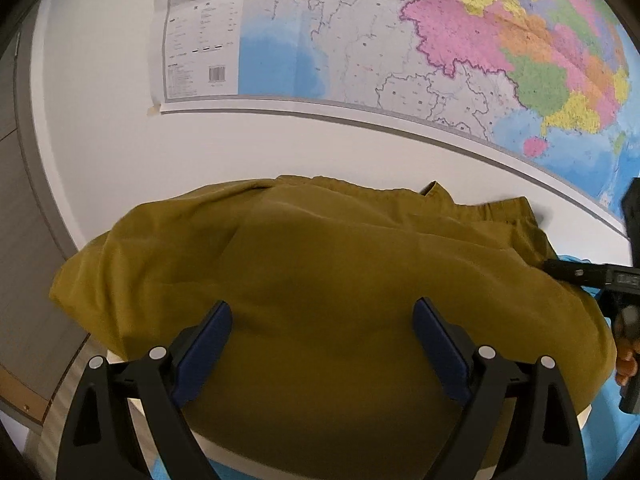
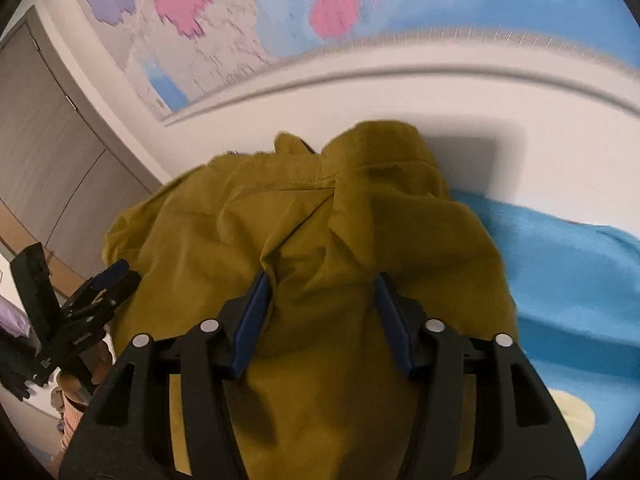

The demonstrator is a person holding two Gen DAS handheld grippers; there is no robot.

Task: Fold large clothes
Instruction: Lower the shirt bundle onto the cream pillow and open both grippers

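Meanwhile, the mustard-yellow garment (image 1: pixel 320 264) lies bunched on the table's pale edge (image 1: pixel 256 462) beside a blue cloth (image 2: pixel 560 256) below a wall map (image 1: pixel 400 40), while both the left gripper (image 1: pixel 322 312) and the right gripper (image 2: pixel 322 284) hover over it with jaws apart, clamping nothing.

The left tongs (image 1: pixel 322 344) hover spread wide over the mustard-yellow garment (image 1: pixel 320 280), which lies below a wall map (image 1: pixel 400 40); the right tongs (image 1: pixel 592 276) touch its edge.
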